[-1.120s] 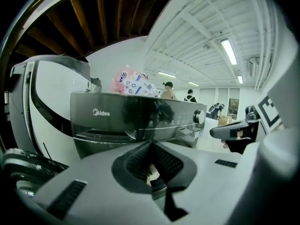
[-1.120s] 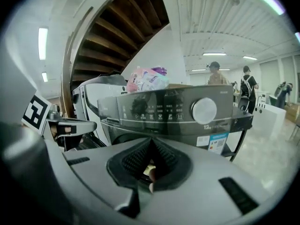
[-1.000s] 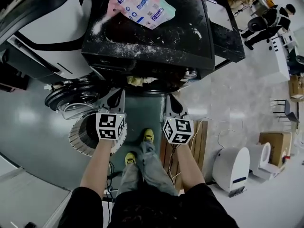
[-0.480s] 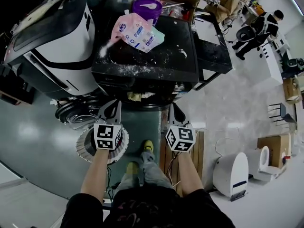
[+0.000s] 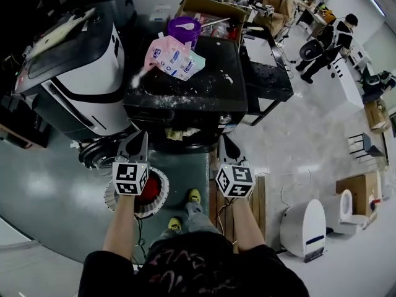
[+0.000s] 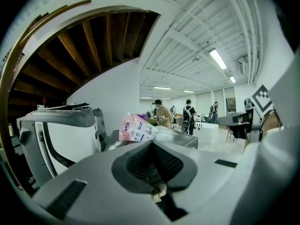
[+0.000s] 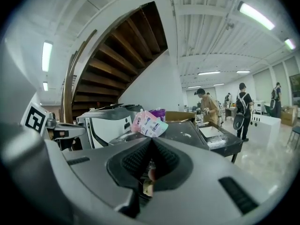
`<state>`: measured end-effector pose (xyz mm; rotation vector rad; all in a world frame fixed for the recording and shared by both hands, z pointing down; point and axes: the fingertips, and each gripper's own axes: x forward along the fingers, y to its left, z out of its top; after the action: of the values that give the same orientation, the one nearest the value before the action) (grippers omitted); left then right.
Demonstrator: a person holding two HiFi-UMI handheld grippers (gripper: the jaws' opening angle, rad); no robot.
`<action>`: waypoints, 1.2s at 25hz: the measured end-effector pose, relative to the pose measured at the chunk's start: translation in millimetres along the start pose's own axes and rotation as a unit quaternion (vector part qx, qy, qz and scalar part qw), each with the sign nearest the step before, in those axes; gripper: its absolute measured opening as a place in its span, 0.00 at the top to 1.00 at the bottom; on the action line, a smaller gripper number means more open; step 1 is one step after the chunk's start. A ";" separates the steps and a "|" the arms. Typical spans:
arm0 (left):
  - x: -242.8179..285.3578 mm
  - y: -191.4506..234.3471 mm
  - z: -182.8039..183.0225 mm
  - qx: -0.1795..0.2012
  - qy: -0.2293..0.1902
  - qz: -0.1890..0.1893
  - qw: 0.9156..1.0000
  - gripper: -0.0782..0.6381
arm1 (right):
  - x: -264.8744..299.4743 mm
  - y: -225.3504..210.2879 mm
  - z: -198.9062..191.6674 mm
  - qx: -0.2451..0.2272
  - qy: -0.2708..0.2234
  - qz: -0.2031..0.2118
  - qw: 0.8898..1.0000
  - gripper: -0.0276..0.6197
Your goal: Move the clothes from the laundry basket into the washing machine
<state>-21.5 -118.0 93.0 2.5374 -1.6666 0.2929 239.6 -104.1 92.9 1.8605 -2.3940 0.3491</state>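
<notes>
Head view with both gripper views. The left gripper (image 5: 139, 140) and the right gripper (image 5: 223, 142) are held side by side before the front of the washing machine (image 5: 185, 88). The fingers of each are pressed fully together, and no cloth is seen clamped in either. The laundry basket (image 5: 111, 197) stands on the floor at the person's left foot, under the left forearm, with a red garment (image 5: 150, 190) in it. A pale cloth (image 5: 176, 132) lies at the mouth of the machine, just beyond the fingertips.

Judged step: return to the basket for the red garment. To do it well, part the fingers before descending and bring one gripper down inside the rim. Pinch a thick fold rather than an edge, then lift until the cloth hangs free of the basket wall. Carry it to the opening and push it deep, past the pale cloth, so that nothing trails over the lip. The open door (image 5: 99, 154) at the left must be kept clear of the swing.

Hidden or unclear: the machine's top overhangs the drum, so its contents cannot be seen. The left marker cube and forearm cover part of the basket, so the number of garments left is uncertain. Both gripper views look over the machine top into the room and show neither basket nor drum. A pale scrap shows low in each finger gap; whether it is the cloth beyond cannot be told.
</notes>
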 end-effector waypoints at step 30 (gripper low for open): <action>-89.1 6.5 77.6 0.017 -0.080 0.035 0.996 0.88 | -85.7 0.1 71.1 -0.021 -0.073 -0.025 0.997 0.95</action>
<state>-53.3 -54.5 -1.7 2.5933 -1.8244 0.1275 266.2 -39.8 6.0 1.9870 -2.4203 0.1632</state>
